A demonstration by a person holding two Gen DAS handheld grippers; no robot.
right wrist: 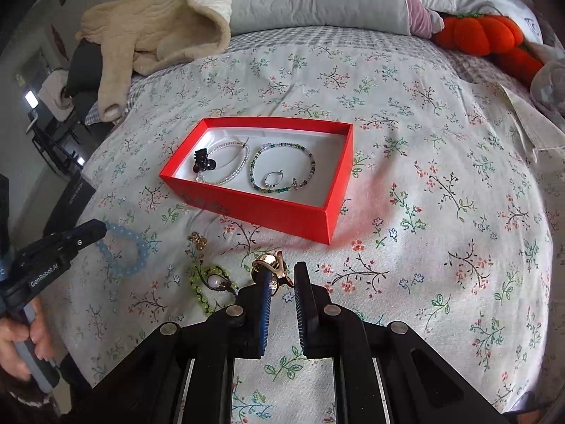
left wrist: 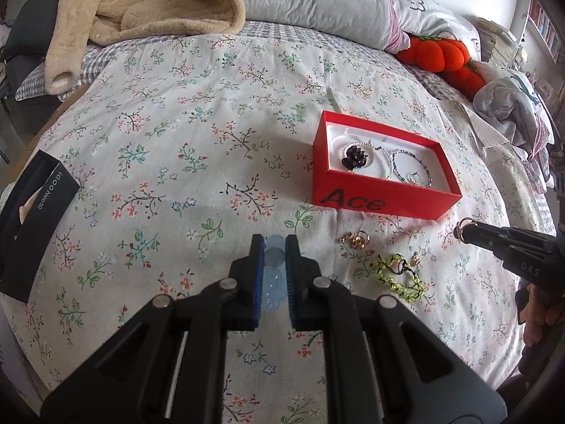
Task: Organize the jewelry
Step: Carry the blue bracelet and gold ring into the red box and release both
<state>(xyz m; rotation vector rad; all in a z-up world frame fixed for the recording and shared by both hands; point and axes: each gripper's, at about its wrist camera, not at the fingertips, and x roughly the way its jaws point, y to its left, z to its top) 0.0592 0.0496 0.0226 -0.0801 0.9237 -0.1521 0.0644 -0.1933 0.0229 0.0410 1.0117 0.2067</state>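
Right gripper (right wrist: 280,275) pinching gold ring (right wrist: 273,265) and my left gripper (left wrist: 274,247) clamped on blue bead bracelet (left wrist: 273,272), both lifted off floral bedspread (left wrist: 176,176), red box (right wrist: 303,215) straight ahead, long axis crosswise, right one nearer.

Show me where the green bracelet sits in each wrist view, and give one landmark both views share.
Left wrist: green bracelet lies lower right of centre, right of the left gripper.
Right wrist: green bracelet lies lower left of centre, left of the right gripper.
Shared landmark: the red box, beyond the bracelet in both.
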